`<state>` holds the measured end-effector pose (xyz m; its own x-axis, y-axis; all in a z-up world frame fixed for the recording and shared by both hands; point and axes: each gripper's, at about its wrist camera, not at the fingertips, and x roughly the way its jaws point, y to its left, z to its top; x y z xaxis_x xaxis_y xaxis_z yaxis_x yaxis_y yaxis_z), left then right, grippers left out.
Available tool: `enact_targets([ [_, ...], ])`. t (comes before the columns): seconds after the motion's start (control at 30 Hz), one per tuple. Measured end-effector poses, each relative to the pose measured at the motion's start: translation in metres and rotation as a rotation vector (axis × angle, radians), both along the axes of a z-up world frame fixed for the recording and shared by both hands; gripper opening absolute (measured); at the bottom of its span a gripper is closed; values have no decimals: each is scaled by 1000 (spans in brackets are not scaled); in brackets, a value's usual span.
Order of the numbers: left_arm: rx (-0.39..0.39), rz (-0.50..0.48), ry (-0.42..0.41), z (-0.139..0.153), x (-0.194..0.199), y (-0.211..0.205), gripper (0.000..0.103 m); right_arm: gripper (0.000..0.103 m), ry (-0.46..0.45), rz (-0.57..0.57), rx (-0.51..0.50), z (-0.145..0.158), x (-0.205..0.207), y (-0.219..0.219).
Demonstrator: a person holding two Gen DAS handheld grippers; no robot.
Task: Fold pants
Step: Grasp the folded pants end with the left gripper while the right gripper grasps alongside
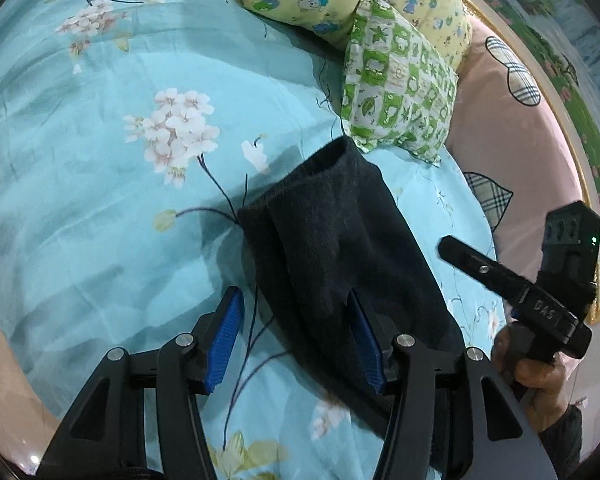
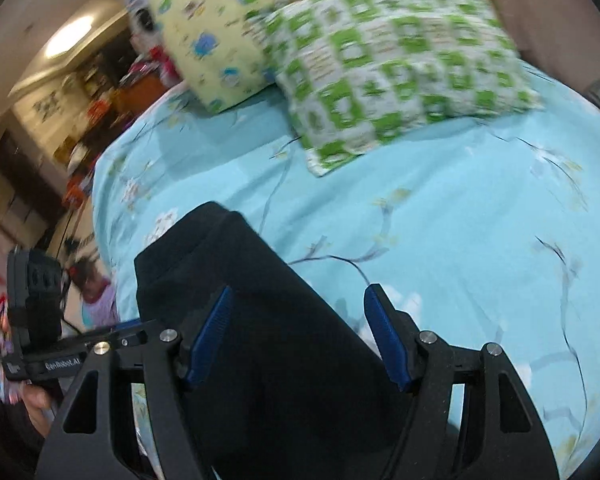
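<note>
On the blue floral bedsheet [image 1: 100, 200], dark pants [image 1: 332, 240] lie folded narrow beneath both wide-open, empty claws.

Your left gripper [image 1: 296, 300] low at 6 o'clock, jaws spread wide, your right gripper [image 2: 298, 298] likewise agape, pointing toward 12 o'clock

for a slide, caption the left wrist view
Open left gripper over dark pants on a floral sheet.
</note>
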<state>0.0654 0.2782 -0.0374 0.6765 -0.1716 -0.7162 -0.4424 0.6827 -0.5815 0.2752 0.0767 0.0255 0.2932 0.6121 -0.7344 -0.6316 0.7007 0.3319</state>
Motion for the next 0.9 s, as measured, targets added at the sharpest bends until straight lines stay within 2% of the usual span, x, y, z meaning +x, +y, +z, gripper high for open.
enact_targets([
  [0.1, -28, 12, -2, -4, 3, 5, 55, 68, -5, 62, -34, -4, 9, 22],
  [0.2, -37, 17, -3, -6, 6, 8, 54, 63, 16, 97, -24, -8, 21, 37],
  [0.27, -30, 17, -3, -6, 10, 7, 53, 52, 41, 123, -29, -13, 29, 48],
  [0.4, 2, 11, -5, -8, 17, 6, 48, 42, 84, 155, -76, -27, 37, 65],
  [0.47, 19, 9, -1, -9, 20, 5, 38, 25, 99, 169, -63, -28, 37, 66],
  [0.53, 27, 4, 1, -11, 22, 4, 33, 22, 84, 183, -57, -26, 33, 67],
  [0.6, 27, -2, -3, -9, 22, 3, 27, 13, 76, 193, -60, -23, 28, 67],
  [0.73, 22, -23, -30, 5, 21, -3, 19, 10, 29, 189, -42, -10, 19, 62],
  [0.9, 51, -82, -110, 42, 17, -25, 17, 9, -10, 136, 60, 15, 5, 35],
])
